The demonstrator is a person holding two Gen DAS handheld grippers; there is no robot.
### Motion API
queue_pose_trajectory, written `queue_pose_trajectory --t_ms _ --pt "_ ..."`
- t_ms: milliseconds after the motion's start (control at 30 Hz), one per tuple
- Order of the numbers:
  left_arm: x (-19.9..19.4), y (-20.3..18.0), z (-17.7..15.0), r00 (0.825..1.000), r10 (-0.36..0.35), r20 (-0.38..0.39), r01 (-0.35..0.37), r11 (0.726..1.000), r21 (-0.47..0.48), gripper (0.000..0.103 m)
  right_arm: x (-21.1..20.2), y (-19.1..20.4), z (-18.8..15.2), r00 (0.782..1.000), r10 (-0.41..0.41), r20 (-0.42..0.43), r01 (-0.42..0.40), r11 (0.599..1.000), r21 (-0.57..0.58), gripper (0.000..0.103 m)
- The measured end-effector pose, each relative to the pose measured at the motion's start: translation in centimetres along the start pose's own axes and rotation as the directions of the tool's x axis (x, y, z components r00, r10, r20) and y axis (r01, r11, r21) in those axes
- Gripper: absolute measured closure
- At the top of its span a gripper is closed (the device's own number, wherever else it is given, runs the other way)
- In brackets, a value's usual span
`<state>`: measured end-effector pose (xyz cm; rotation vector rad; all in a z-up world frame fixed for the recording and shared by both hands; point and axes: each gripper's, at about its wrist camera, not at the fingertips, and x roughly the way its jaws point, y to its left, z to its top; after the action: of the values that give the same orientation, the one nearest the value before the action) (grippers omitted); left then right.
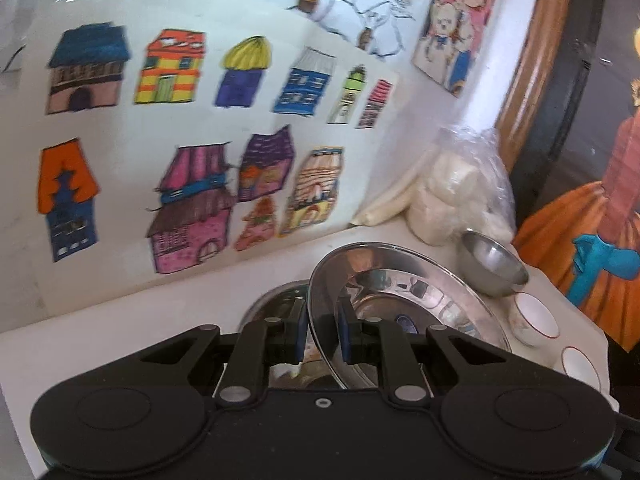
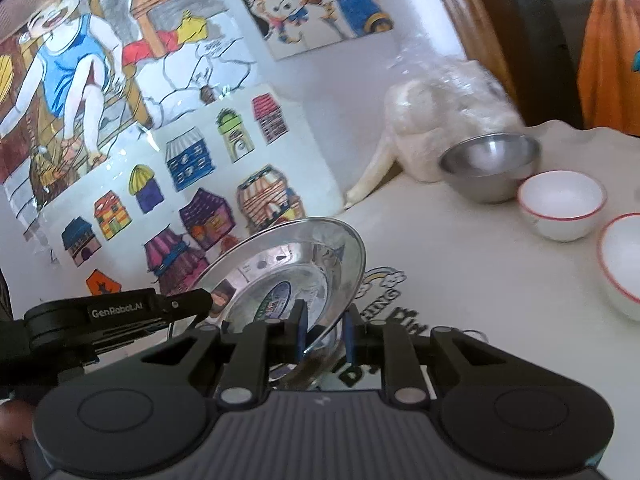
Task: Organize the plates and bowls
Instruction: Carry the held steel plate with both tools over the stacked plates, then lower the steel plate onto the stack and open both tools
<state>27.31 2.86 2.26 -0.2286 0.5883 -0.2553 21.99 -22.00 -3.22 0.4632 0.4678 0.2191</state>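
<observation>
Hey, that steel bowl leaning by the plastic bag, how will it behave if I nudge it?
The steel bowl has a rounded underside and already sits tilted, so it would probably rock or slide. It looks thin and polished, likely light, stiff and slippery. The white bowl stands close, so a push may knock them together.

The plastic bag (image 2: 452, 120) is smeared by blur; 1 red-rimmed white bowl (image 2: 624, 264) is cut by the right edge.

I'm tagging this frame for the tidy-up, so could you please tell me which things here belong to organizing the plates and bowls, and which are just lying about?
Part of the job:
- steel plate, gripped at its rim by both grippers
- steel bowl
- two red-rimmed white bowls

Just lying about:
- plastic bag of white stuff
- coloured drawings on the wall
</observation>
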Motion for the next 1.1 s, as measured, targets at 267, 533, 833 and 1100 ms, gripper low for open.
queue_pose_trajectory --t_ms 267,533,833,1100 --pt "1.0 1.2 -1.2 0.999 0.037 -0.011 -0.037 0.999 -0.021 0.087 1.9 0.3 -0.8 0.999 0.0 -0.039 0.0 1.0 -0.018 0.082" --pt "1.5 1.1 -1.5 0.999 0.041 -0.013 -0.041 0.999 -0.019 0.086 2.2 0.5 -0.9 0.999 -0.023 -0.033 0.021 0.999 -0.04 0.082" --pt "1.7 1.4 -1.9 0.998 0.052 -0.024 -0.053 0.998 -0.029 0.085 2.4 1.9 -1.1 0.997 -0.076 -0.026 0.071 0.987 -0.141 0.08" --pt "1.3 1.8 -1.9 0.997 0.069 -0.015 -0.07 0.997 -0.04 0.084 2.9 3.5 -1.3 0.994 -0.104 -0.021 0.096 0.968 -0.232 0.076"
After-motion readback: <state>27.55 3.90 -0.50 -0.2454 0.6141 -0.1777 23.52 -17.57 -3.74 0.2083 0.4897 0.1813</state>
